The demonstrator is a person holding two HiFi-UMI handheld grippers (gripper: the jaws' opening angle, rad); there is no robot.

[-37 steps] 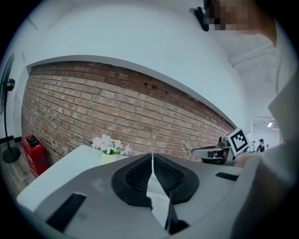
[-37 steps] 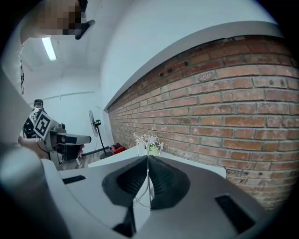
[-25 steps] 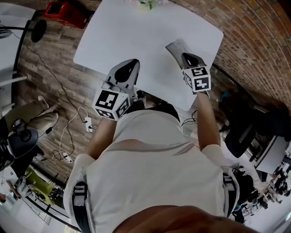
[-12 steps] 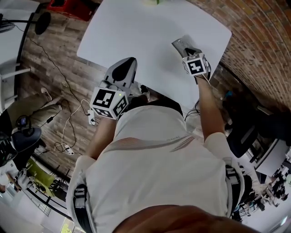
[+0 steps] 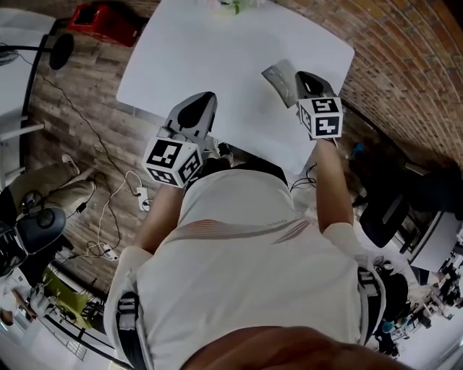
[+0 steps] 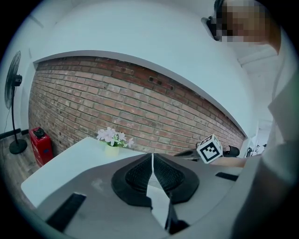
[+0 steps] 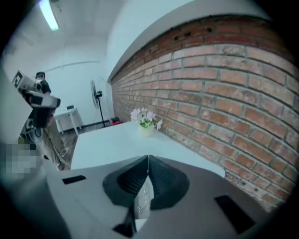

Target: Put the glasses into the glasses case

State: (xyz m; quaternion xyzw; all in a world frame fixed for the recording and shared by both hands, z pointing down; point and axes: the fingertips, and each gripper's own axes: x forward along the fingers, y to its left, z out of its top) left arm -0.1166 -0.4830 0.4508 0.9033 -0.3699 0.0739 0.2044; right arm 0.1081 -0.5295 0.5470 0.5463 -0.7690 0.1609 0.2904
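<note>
Head view first: left gripper (image 5: pixel 202 101) at centre-left of frame, over the near edge of a white table (image 5: pixel 217 50); right gripper (image 5: pixel 289 78) at upper right, over the table's right part, near the brick wall (image 5: pixel 405 58). Between and below both, a white shirt (image 5: pixel 246 274) filling the lower frame. Flowers (image 5: pixel 233 6) at the top edge on the table's far side, red box (image 5: pixel 105 22) and fan (image 5: pixel 61 49) on the wooden floor at upper left. Left gripper view next: jaws pressed together, dark pads meeting along one thin line, nothing caught between them; beyond, the table with flowers at centre-left, red box and fan at far left, brick wall across the middle, the other gripper's marker cube (image 6: pixel 209 149) at centre-right. Right gripper view last: jaws likewise closed tight, pads tip to tip, holding nothing; table and flowers straight ahead at centre, wall filling the right, fan standing at centre-left. Glasses and case: not to be made out in any of the three views.
</note>
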